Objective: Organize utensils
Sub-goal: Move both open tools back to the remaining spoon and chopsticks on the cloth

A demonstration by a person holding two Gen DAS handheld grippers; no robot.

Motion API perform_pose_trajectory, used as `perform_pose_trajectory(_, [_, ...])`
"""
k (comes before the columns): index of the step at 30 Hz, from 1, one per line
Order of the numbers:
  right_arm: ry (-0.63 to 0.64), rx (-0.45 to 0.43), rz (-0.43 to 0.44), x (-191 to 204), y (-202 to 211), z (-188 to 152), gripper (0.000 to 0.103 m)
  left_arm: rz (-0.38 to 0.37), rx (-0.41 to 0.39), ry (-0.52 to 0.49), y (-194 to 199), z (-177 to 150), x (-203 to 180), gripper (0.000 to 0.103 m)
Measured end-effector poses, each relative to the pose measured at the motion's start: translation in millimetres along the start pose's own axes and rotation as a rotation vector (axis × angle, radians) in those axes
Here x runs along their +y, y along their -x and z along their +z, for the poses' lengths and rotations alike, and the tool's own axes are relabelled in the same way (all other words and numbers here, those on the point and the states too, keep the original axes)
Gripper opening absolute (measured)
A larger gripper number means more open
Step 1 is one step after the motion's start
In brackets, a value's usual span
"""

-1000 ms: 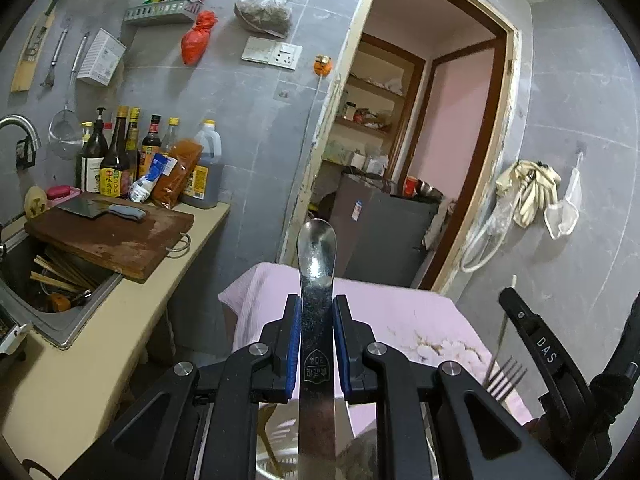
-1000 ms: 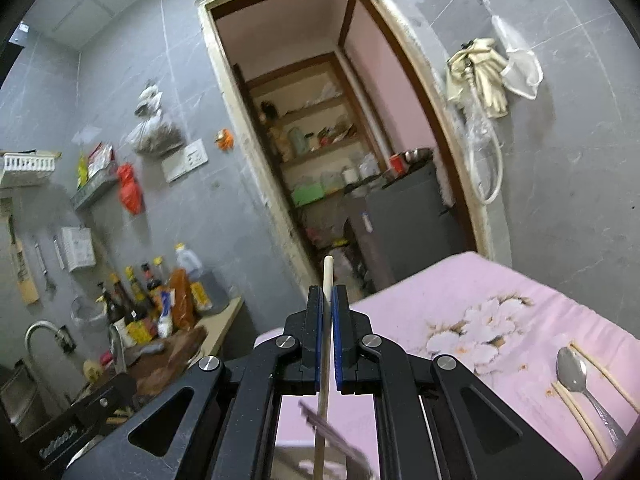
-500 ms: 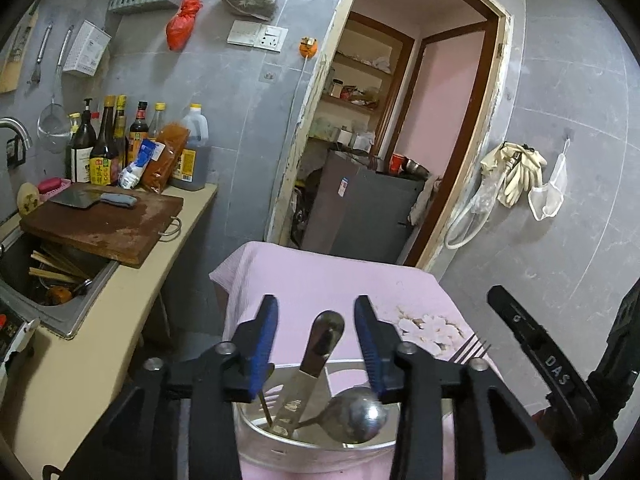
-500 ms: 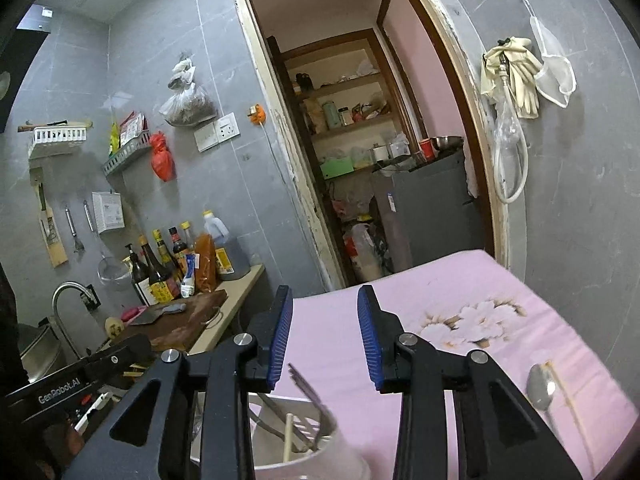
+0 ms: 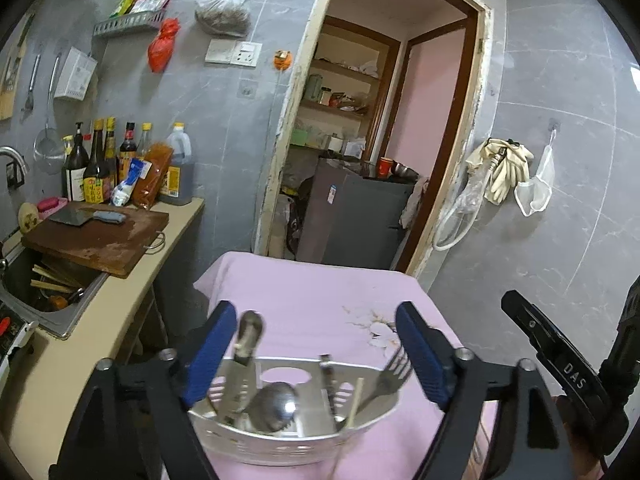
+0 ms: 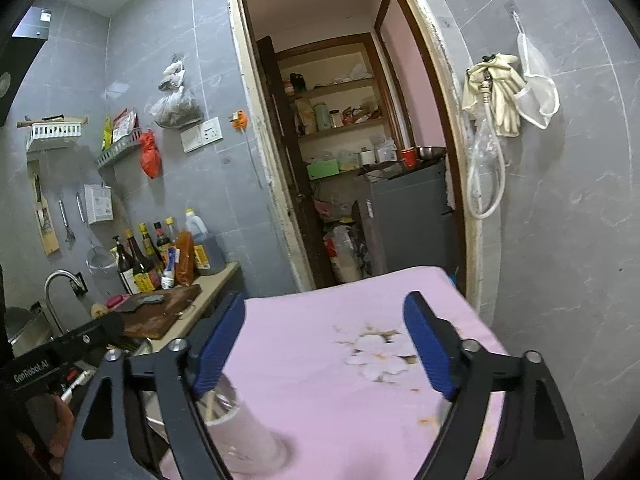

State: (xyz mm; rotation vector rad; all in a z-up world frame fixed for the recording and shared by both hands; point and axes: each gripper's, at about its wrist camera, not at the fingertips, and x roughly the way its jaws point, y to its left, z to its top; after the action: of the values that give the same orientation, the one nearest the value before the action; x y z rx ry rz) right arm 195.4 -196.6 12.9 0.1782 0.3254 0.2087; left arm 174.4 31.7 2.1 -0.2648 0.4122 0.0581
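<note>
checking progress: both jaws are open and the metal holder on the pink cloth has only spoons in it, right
Not quite. Both sets of jaws are open, but the metal holder on the pink cloth holds more than spoons: the left wrist view shows a fork and a chopstick alongside a spoon.

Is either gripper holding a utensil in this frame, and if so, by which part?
Neither. The left gripper and right gripper are both open and empty; the utensils stand in the metal holder.

"DAS" on right tongs [image 5: 576, 376], "GenRobot.AI" on left tongs [image 6: 32, 370]
</note>
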Motion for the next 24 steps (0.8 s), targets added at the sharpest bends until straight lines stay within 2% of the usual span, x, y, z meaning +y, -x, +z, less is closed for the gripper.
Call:
perform_pose_trajectory(2, [0.015, 0.001, -0.011, -14, 6, 2, 0.092, 0.004, -0.011, -0.006, 0, -2, -13, 0.091])
perform_pose_trajectory(5, [0.031, 0.013, -0.032, -34, 13, 5, 0.094, 0.011, -0.027, -0.019, 0, -5, -34, 0.097])
perform_pose_trajectory(8, [0.043, 0.028, -0.056, -54, 18, 6, 0.101, 0.013, -0.041, -0.039, -1, -10, -55, 0.099])
perform_pose_trajectory(16, [0.045, 0.083, -0.153, -128, 30, 2, 0.101, -0.052, -0.016, -0.099, -15, -28, -114, 0.1])
perform_pose_trajectory(24, [0.007, 0.153, -0.221, -185, 25, -16, 0.101, -0.113, 0.063, -0.112, -46, -55, -157, 0.1])
